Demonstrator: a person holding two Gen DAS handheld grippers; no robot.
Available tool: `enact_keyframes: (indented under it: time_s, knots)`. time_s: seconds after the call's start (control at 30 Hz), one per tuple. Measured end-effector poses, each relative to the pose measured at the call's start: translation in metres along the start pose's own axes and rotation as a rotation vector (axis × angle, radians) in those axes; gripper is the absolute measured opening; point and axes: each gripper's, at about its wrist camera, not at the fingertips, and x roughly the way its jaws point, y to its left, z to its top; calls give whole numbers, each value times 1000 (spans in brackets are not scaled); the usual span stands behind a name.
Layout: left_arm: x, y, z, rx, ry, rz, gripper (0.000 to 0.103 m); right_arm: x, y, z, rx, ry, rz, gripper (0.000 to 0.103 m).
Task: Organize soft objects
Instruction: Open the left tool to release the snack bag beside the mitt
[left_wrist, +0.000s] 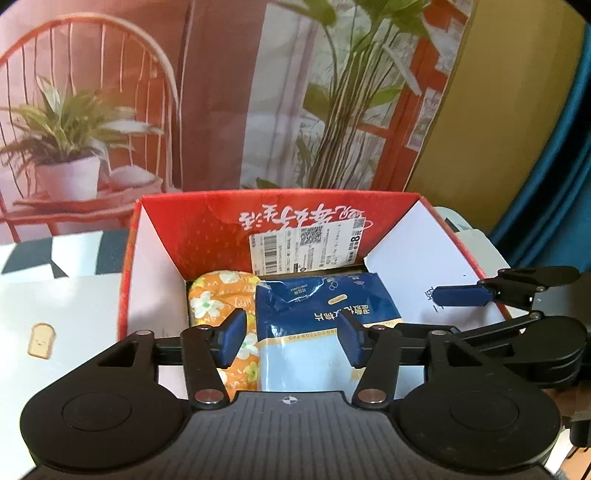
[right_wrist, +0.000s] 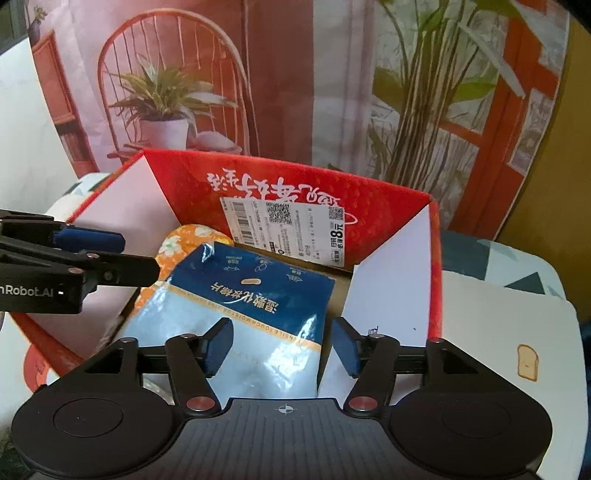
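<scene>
A blue and white cotton pad pack (left_wrist: 317, 332) lies inside the red cardboard box (left_wrist: 207, 236), beside an orange flowered soft pouch (left_wrist: 218, 295) on its left. My left gripper (left_wrist: 291, 339) is open just above the pack, holding nothing. In the right wrist view the same pack (right_wrist: 255, 321) leans in the box (right_wrist: 369, 199) with the orange pouch (right_wrist: 184, 236) behind it. My right gripper (right_wrist: 282, 347) is open over the pack's near end, empty. Each gripper shows in the other's view: the right gripper (left_wrist: 461, 295) and the left gripper (right_wrist: 88, 240).
The box stands on a table with a white mat bearing a toast picture (left_wrist: 38, 341), also seen in the right wrist view (right_wrist: 526, 362). A printed backdrop of a chair and plants (left_wrist: 74, 122) hangs close behind the box. A white flap (right_wrist: 391, 288) leans inside the box's right wall.
</scene>
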Motion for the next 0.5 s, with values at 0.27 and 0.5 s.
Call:
enact_keyframes:
  time_s: [0.27,0.5]
  knots:
    - [-45,-9,-10,39,-76,35,85,-43,6,-11,26,-122,-4,84]
    - [-84,-13,-24,49,-124,100,100,-78,16,-25,50,-201,-10,102]
